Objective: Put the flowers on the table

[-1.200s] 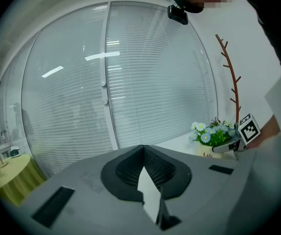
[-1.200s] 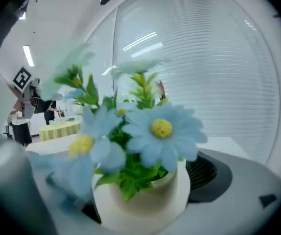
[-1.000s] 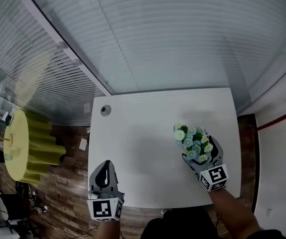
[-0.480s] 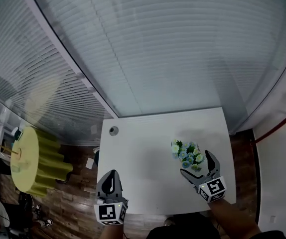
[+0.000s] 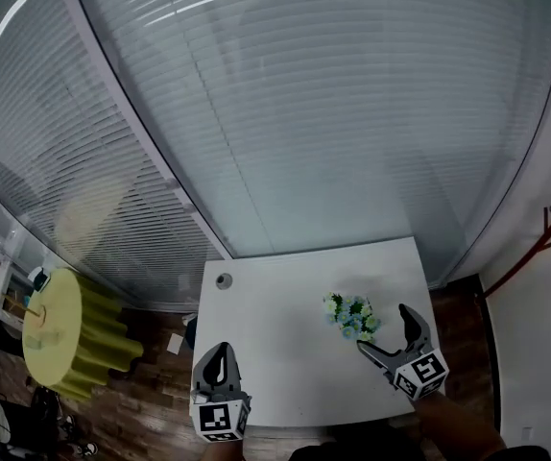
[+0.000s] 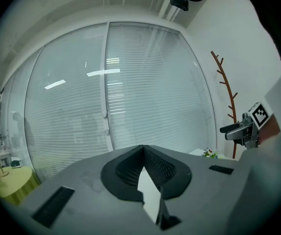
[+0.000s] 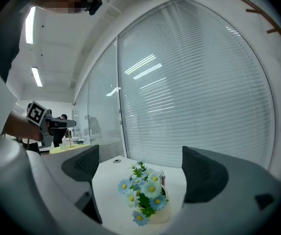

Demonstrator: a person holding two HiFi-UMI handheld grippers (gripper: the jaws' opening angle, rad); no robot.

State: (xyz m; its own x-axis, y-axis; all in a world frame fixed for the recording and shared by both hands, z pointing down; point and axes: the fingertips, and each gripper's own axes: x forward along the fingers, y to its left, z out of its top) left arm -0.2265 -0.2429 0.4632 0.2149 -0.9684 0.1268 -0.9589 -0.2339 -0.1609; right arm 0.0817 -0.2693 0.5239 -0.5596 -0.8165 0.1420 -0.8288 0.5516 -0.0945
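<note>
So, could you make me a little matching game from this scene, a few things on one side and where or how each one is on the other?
Things:
1. flowers
2. left gripper
3. right gripper
4. yellow round table

States:
A. jaws together, nothing between them
B. off to the left of the white table
C. jaws wide apart, gripping nothing
D. standing on the white table, free of both grippers

Pairs: 1-D, 2-A, 3-C, 4-B

Left tool has jaws together; right tool gapes wide.
</note>
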